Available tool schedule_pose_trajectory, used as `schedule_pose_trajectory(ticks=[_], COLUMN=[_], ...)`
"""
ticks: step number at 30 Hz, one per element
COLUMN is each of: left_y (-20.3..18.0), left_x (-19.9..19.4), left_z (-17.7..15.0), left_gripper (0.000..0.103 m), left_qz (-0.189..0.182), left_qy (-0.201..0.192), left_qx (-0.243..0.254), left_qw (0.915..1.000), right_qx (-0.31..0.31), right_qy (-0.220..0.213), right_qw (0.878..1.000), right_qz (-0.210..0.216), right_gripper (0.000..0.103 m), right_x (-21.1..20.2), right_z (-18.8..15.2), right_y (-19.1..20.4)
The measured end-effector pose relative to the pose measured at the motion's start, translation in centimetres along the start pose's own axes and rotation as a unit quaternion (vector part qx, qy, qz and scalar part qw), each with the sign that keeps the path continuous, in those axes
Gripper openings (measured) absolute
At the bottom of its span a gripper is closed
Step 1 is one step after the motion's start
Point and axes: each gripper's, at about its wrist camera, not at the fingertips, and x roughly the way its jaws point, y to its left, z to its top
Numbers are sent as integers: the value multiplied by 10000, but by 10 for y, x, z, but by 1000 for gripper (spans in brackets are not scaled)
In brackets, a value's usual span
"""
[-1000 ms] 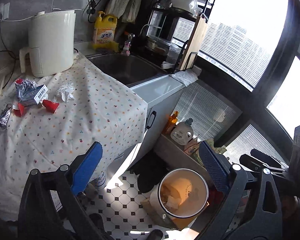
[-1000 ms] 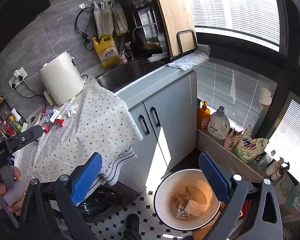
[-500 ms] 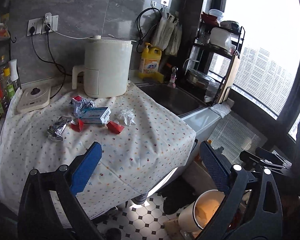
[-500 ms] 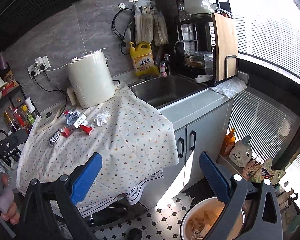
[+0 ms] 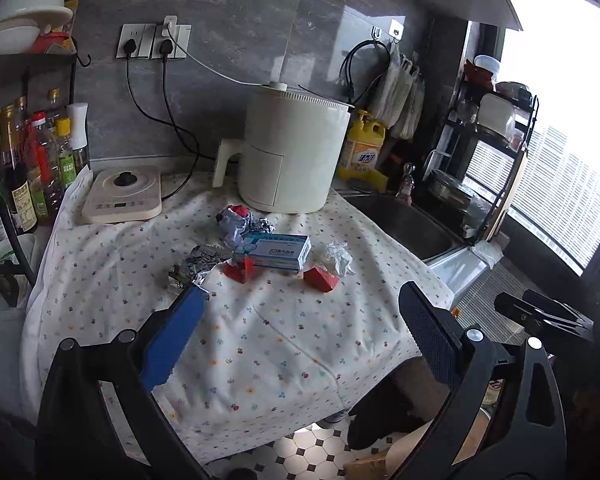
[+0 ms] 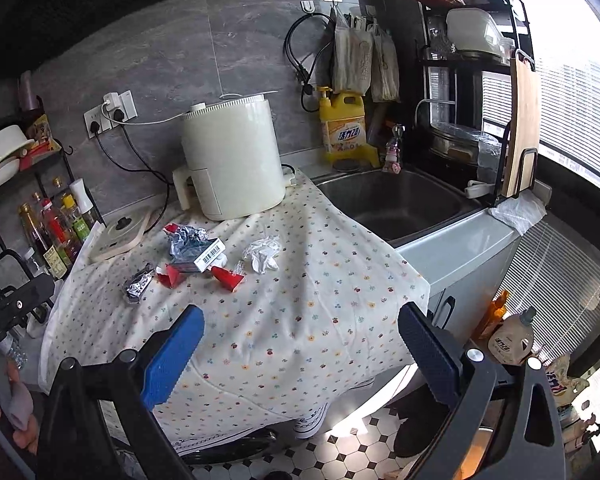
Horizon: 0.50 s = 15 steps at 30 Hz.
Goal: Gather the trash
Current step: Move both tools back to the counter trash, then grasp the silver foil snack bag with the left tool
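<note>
Flowered cloth (image 5: 284,344) carries light, crushable litter at twelve o'clock: stiff box (image 5: 274,251), pinch its long sides; both claws, left gripper (image 5: 300,336) and right gripper (image 6: 300,344), gape empty.

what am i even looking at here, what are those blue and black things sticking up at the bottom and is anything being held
Those are hand-held tongs, one in each of a person's hands, each with a fisheye camera looking along its two fingers. One picture is from the left tongs, the other from the right tongs. Both are open and hold nothing. Ahead is a counter under a flowered cloth. On it lies the trash: a small blue box, crumpled foil, two red scraps, a white wad. Behind stands a cream appliance, with a sink to the right.
</note>
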Motion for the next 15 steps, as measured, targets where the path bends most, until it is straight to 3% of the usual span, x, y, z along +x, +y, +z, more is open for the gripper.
schedule_pose_trajectory(ticks=[2, 11, 15], left_y=[16, 85, 109], left_x=[6, 64, 97], left_z=[5, 19, 23], left_gripper=[97, 96, 86], left_qz=[-31, -393, -476], left_qy=[-26, 451, 683], left_qx=[-78, -507, -510], left_qw=[10000, 9969, 9952], right_qx=[-75, -145, -65], right_qy=[103, 439, 504], right_qw=[9997, 9989, 9987], right_qz=[200, 114, 31], right_gripper=[95, 95, 95], right_x=[9, 45, 59], right_z=[2, 13, 18], right_y=[10, 40, 47])
